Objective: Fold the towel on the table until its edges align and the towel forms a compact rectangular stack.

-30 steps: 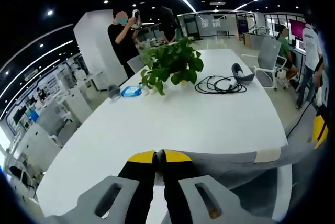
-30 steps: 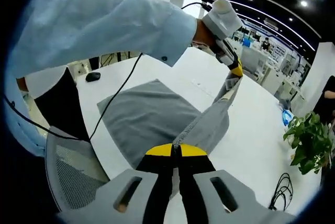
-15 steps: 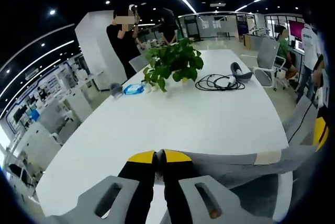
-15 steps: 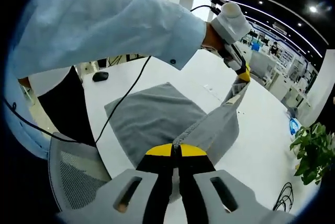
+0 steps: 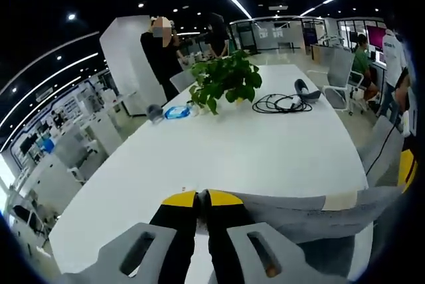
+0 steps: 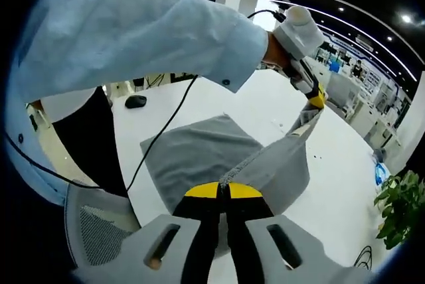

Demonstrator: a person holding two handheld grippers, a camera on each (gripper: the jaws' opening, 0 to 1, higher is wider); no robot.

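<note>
A grey towel lies partly on the white table, with one edge lifted and stretched between both grippers. My right gripper is shut on one corner of that edge. My left gripper is shut on the other corner, and the taut grey towel edge runs off to its right. In the right gripper view the left gripper shows at the upper right, held by a gloved hand, pinching the towel corner above the table.
A potted plant, a coiled black cable, a blue packet and a headset sit on the far table. A black mouse lies near the towel. A mesh chair stands close. People stand beyond the table.
Both views shifted slightly; the lifted towel edge has been carried a little farther over the table, and the left gripper sits a bit lower and farther right in the right gripper view.
</note>
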